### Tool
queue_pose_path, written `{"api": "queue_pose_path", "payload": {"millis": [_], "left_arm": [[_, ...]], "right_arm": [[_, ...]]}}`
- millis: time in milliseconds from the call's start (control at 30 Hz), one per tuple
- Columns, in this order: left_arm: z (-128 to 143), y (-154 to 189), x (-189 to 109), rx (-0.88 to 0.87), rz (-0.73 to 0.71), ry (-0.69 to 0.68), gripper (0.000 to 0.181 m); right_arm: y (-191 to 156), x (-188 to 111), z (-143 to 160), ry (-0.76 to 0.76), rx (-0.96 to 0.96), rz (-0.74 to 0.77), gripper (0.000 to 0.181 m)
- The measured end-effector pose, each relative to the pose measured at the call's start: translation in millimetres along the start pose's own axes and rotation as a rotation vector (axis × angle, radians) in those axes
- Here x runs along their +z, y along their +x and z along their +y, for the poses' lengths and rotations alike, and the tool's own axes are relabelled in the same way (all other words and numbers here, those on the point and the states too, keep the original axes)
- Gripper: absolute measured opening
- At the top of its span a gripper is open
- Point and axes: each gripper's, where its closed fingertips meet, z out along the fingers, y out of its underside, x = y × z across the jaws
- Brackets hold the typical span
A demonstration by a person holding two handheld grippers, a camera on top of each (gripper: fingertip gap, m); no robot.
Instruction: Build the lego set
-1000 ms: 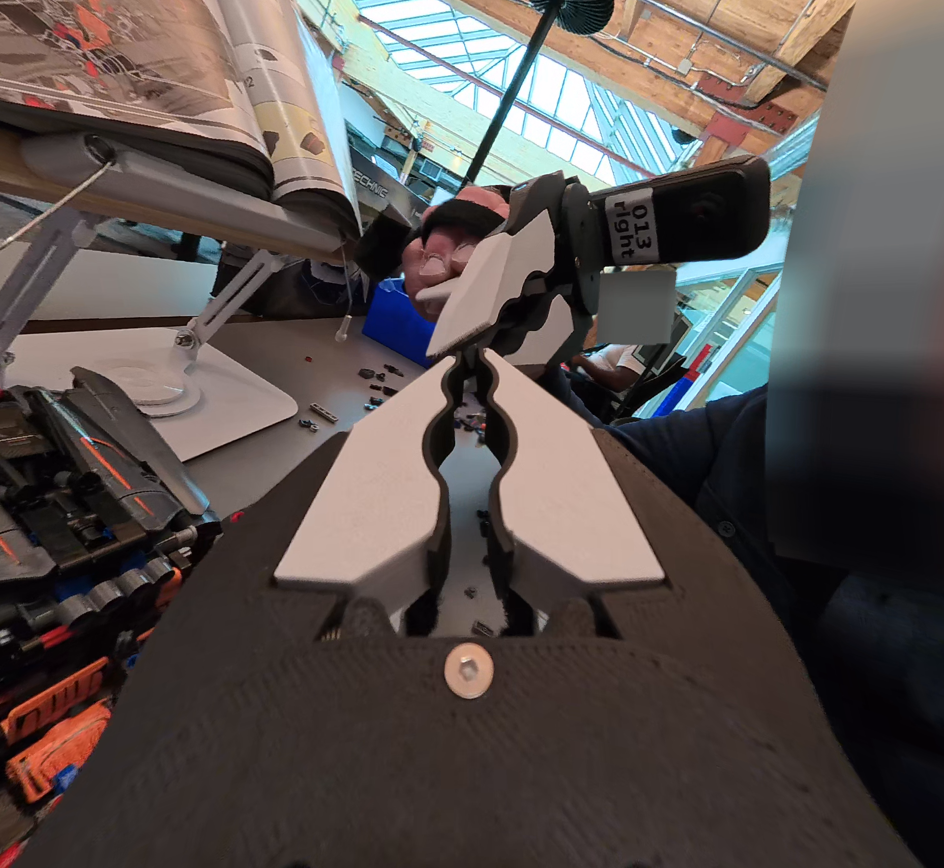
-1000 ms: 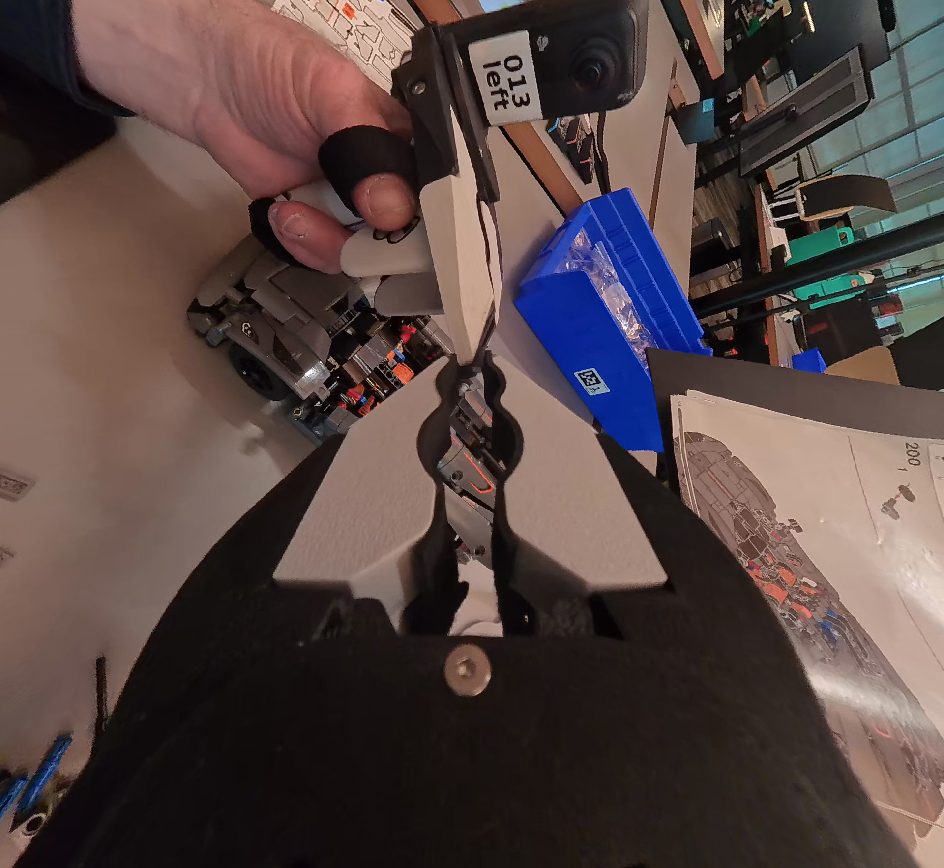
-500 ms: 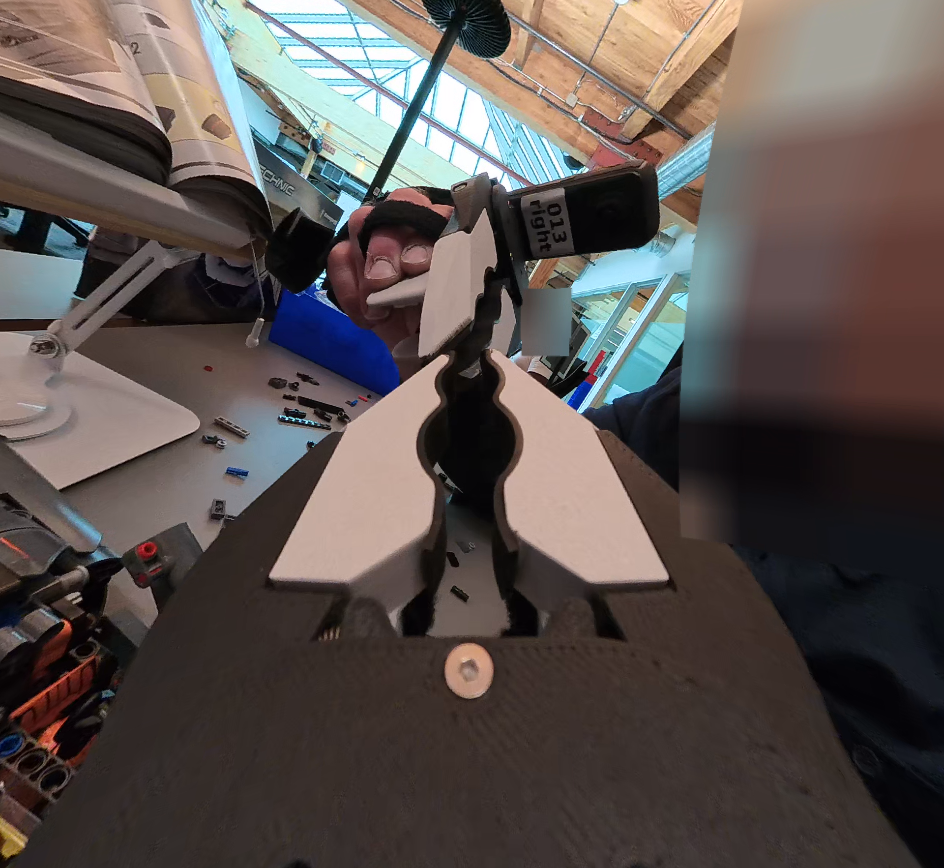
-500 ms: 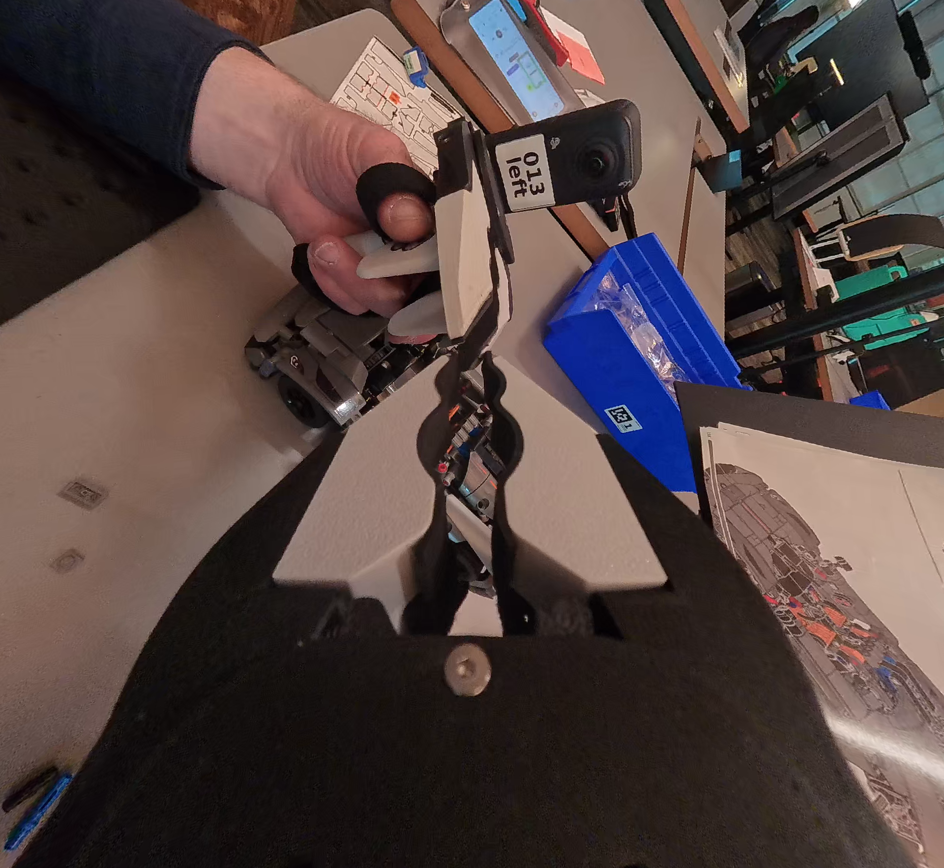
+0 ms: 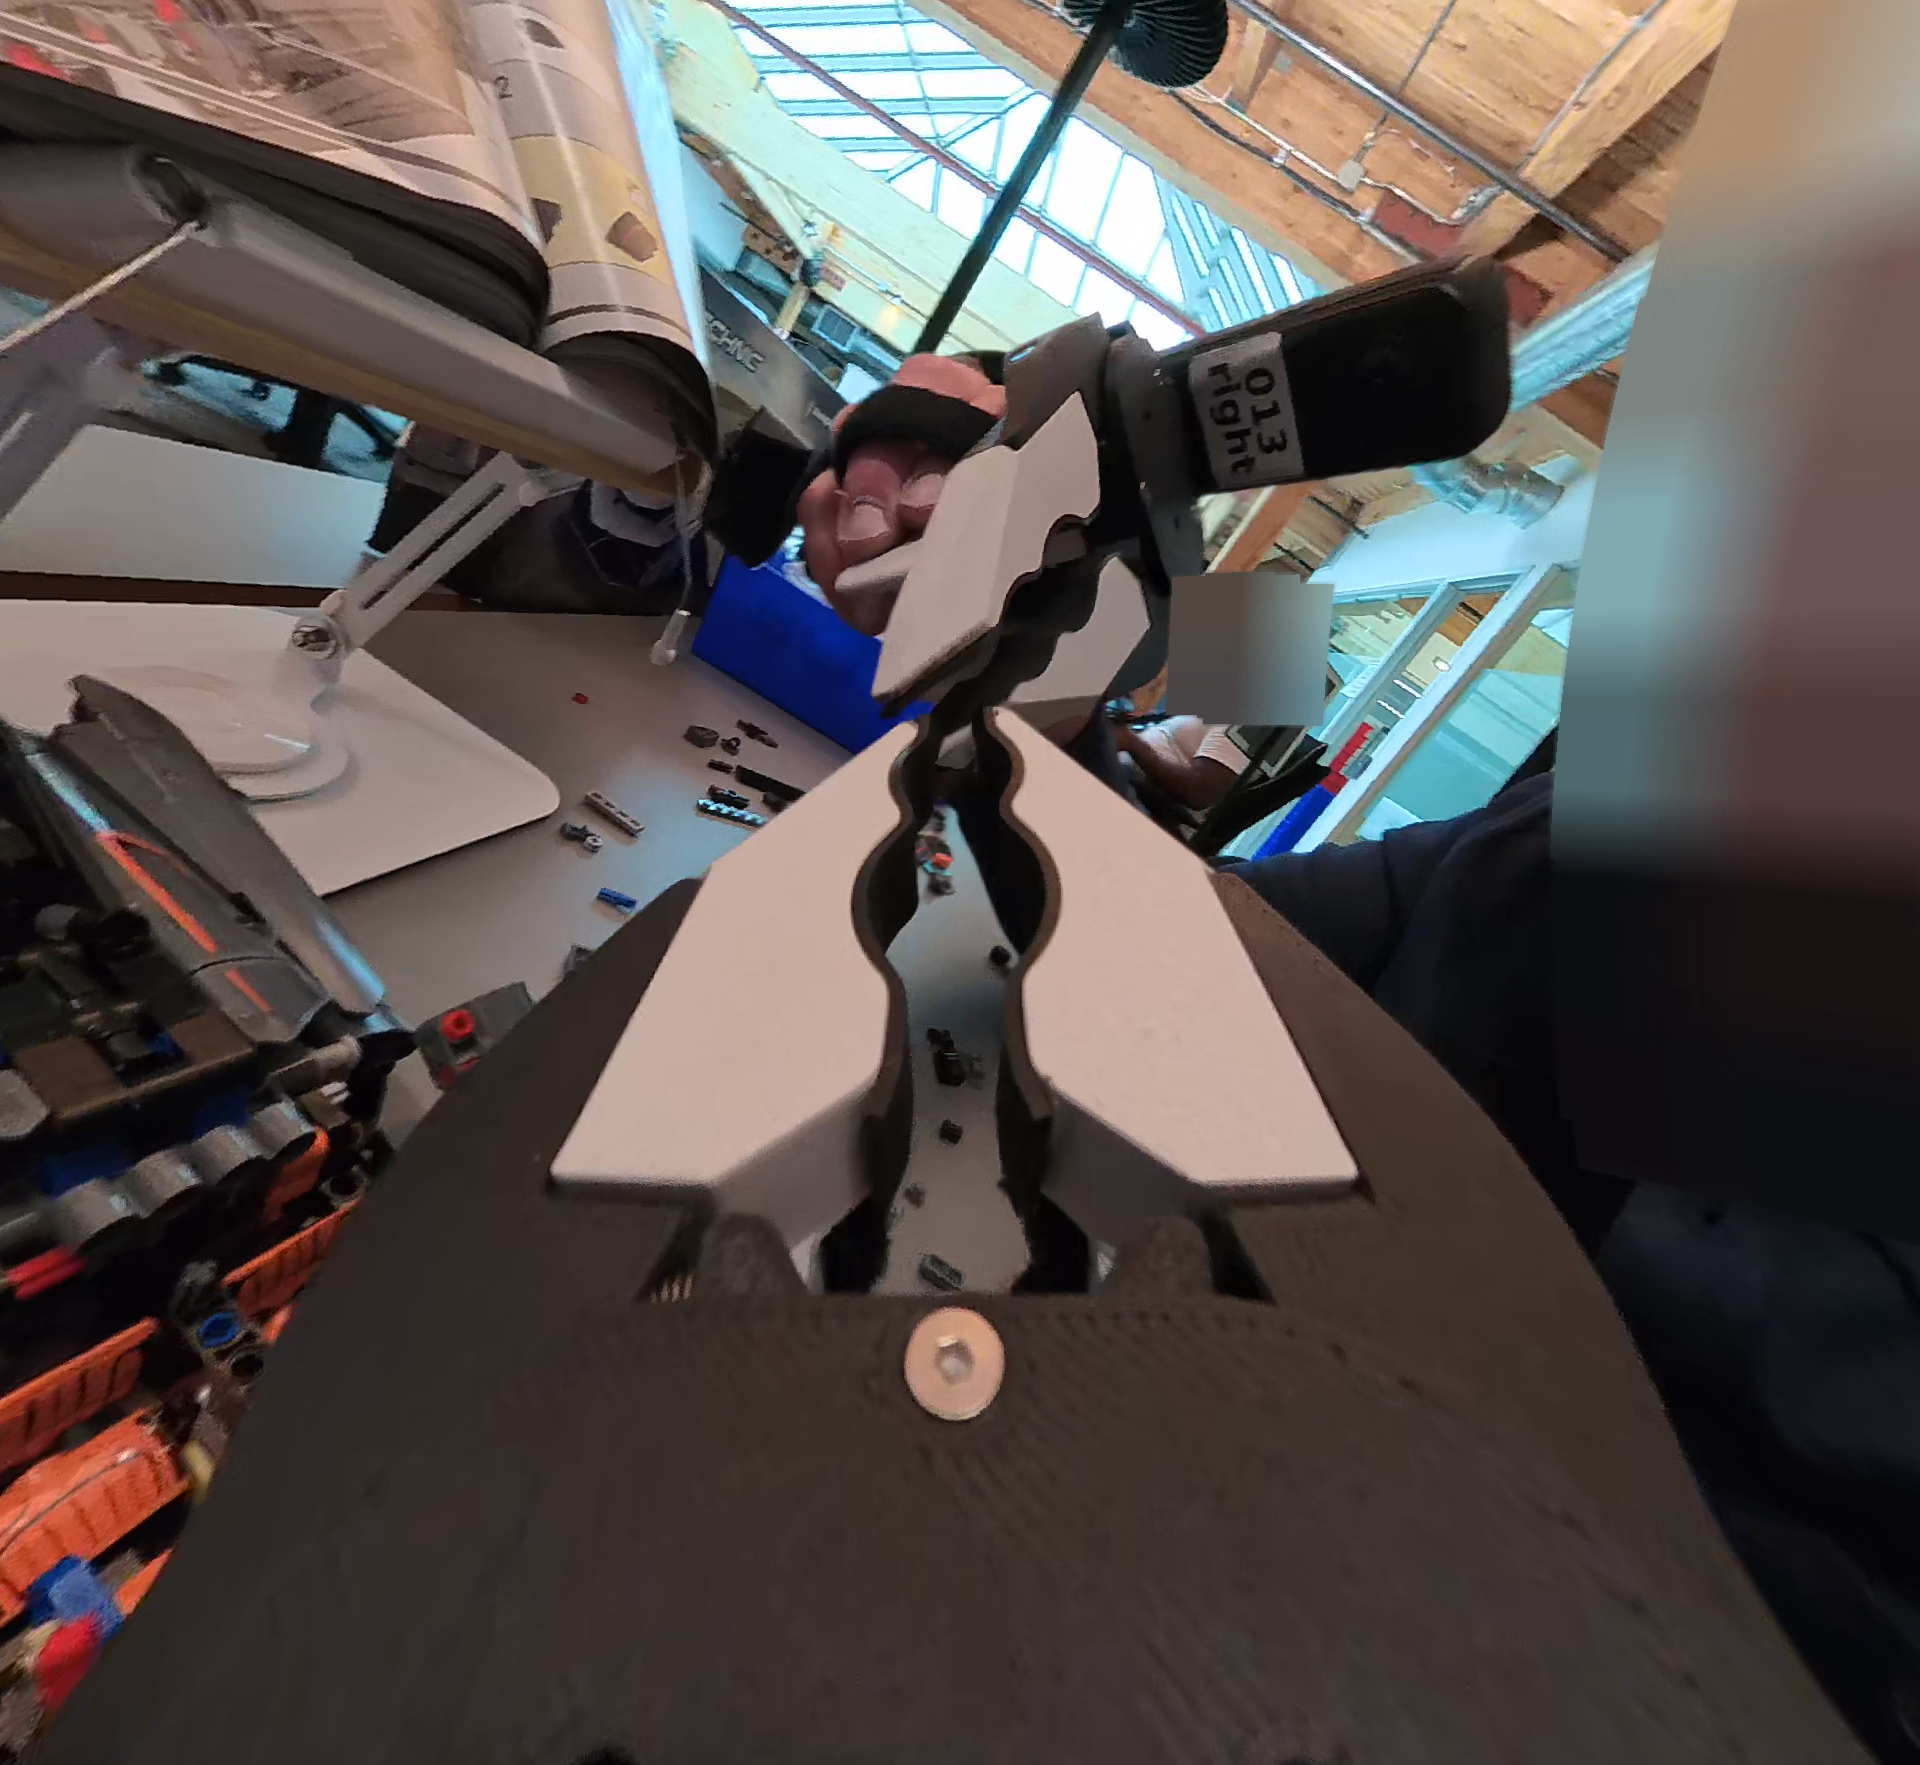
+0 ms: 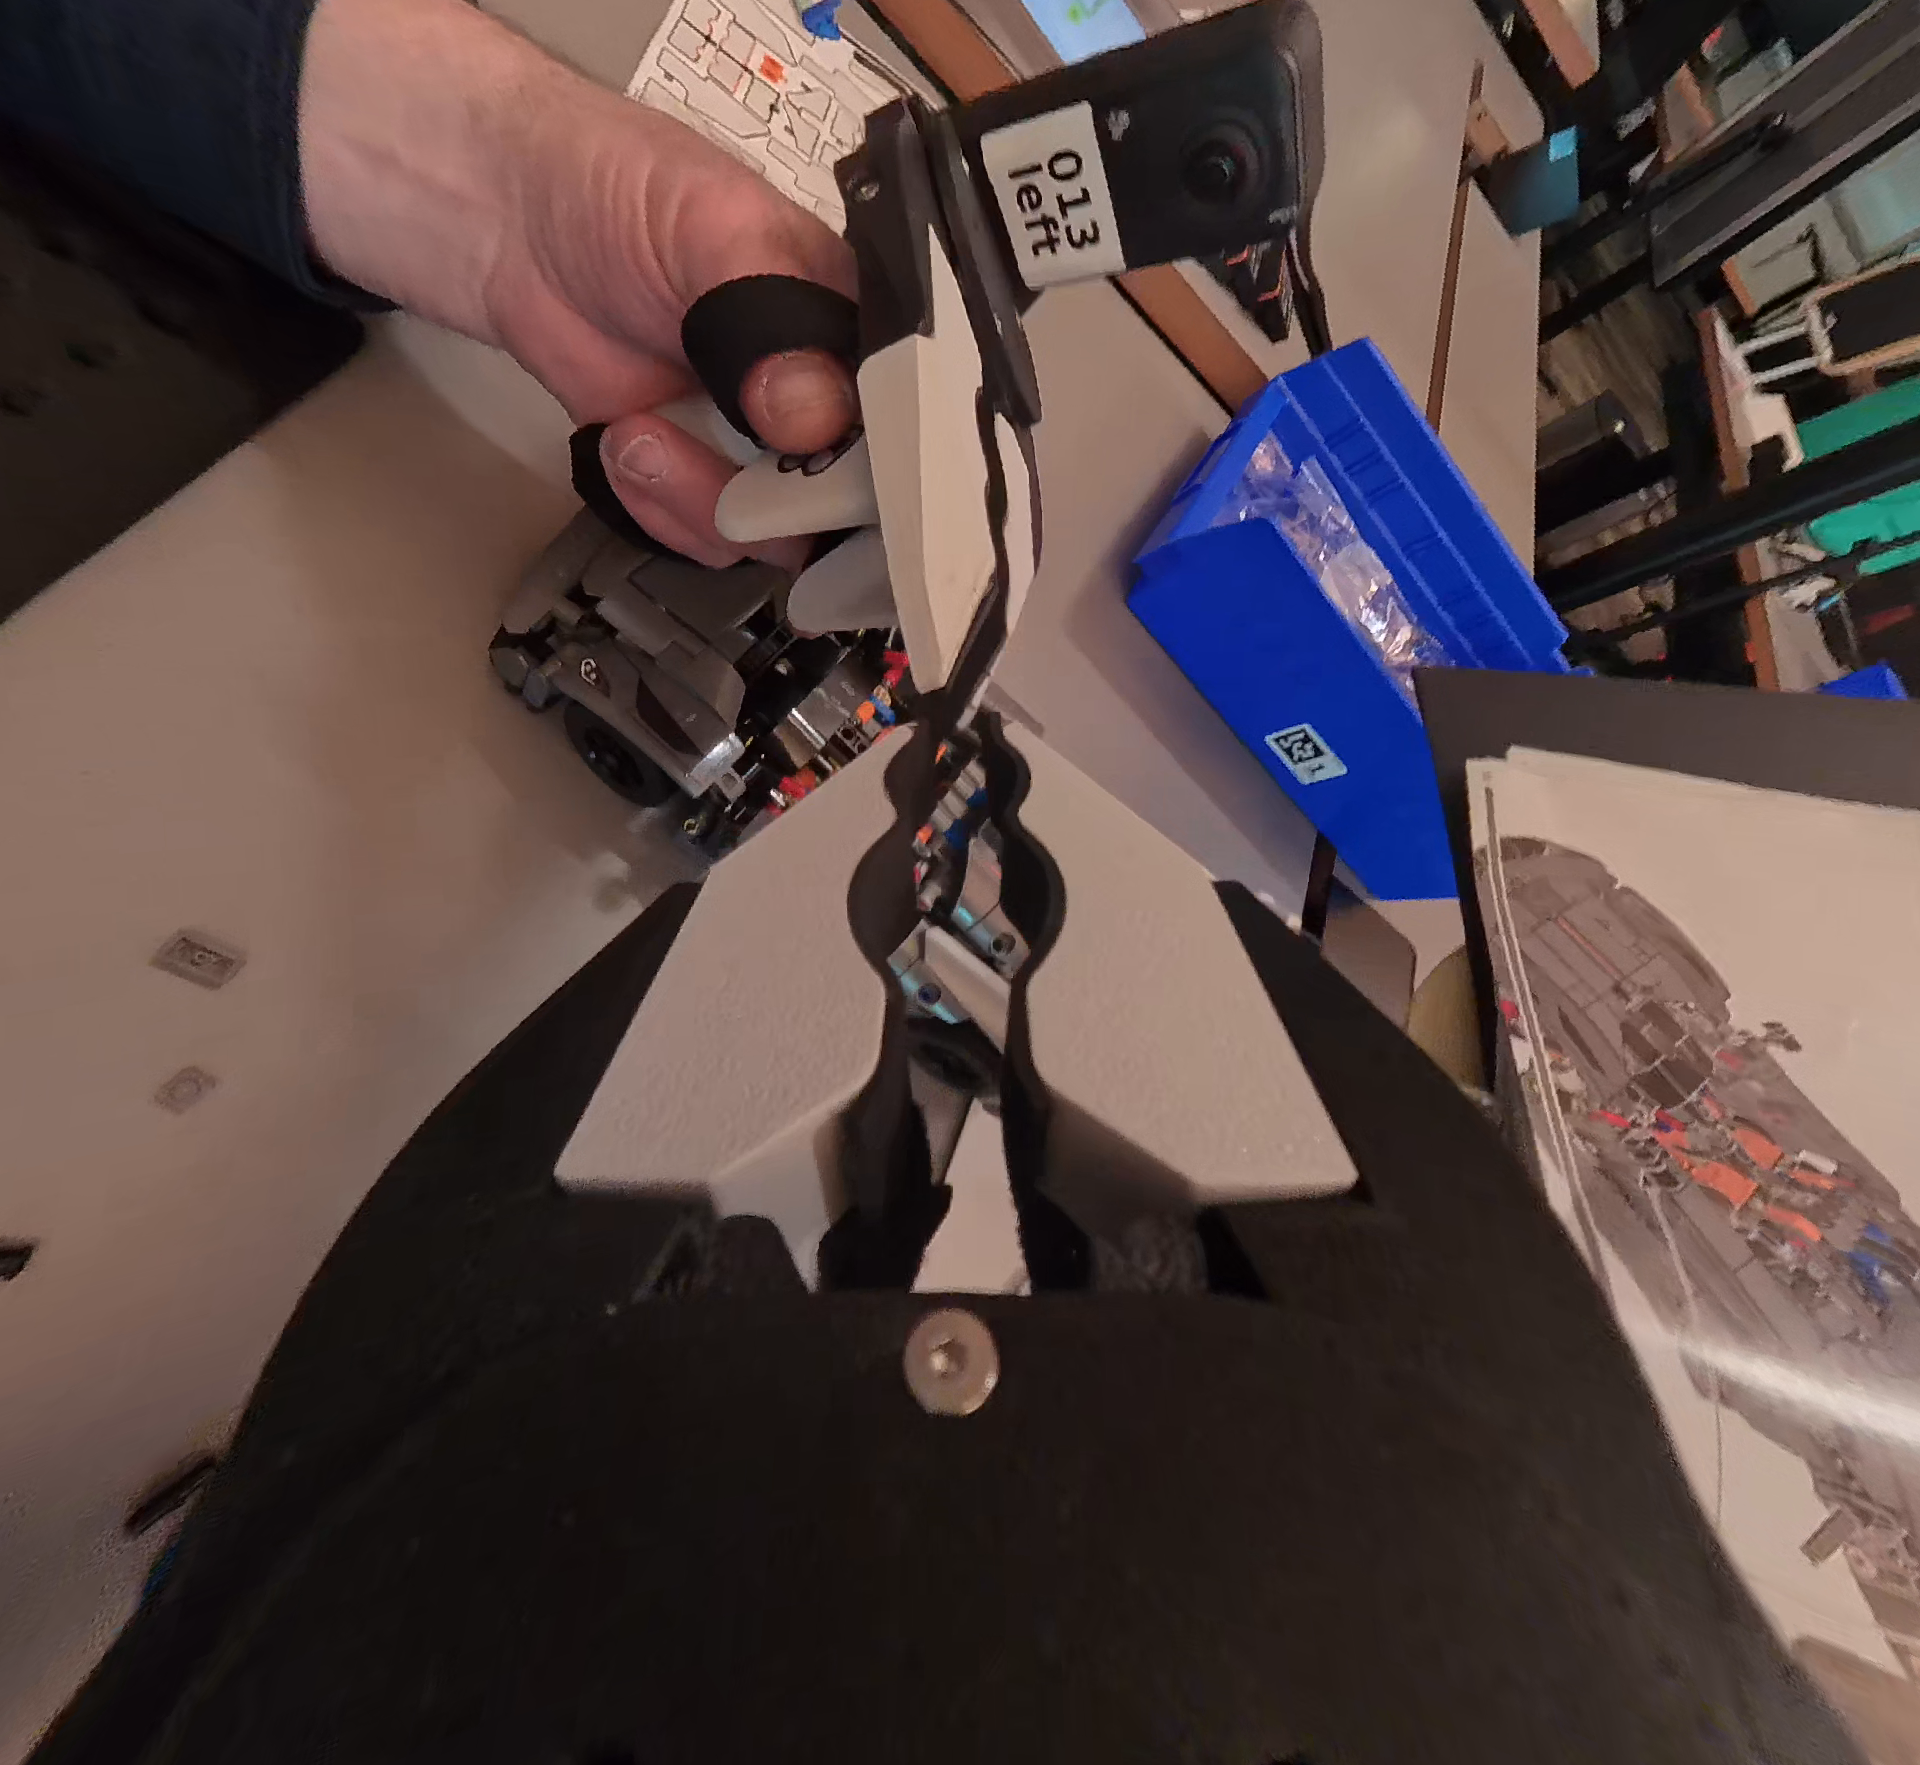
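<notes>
Two grippers met tip to tip above the grey table, and we judged this a hand-over or a joining of some small part held in the air, though no part could be made out between them.

Going left to right in the left wrist view: the half-built grey and orange Lego car lay at the left edge, close to us. Behind it the instruction book sat raised on a white stand, probably so that the steps could be read while both hands worked. Loose small pieces lay scattered beyond, near a blue bin.

Our left gripper had its tips nearly together with a narrow gap; whether they pinched anything we could not tell. The right gripper looked much the same, its tips close and meeting the other's. In the right wrist view the car sat just below the left hand.
</notes>
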Motion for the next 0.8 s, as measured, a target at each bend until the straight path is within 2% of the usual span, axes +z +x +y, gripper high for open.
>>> {"api": "queue_pose_path", "payload": {"millis": [267,433,500,667,800], "left_arm": [[-6.5,-13.3,3.5,0.018,-0.102,0.032,0.004],[-28.1,-18.4,5.0,0.025,-0.174,0.15,0.004],[-36.0,-20.6,6.5,0.026,-0.217,0.205,0.004],[-29.3,-21.3,25.3,-0.019,-0.244,0.262,0.004],[-30.5,-19.9,30.5,-0.026,-0.261,0.322,0.004]], "right_arm": [[13.3,-16.5,21.0,-0.124,0.143,0.013,0.011],[19.8,-12.6,20.7,-0.18,0.248,0.058,0.012],[26.7,-13.7,24.4,-0.212,0.257,0.178,0.016],[27.6,-12.2,21.2,-0.152,0.358,0.42,0.016],[27.7,-14.9,22.9,-0.113,0.434,0.516,0.017]]}}
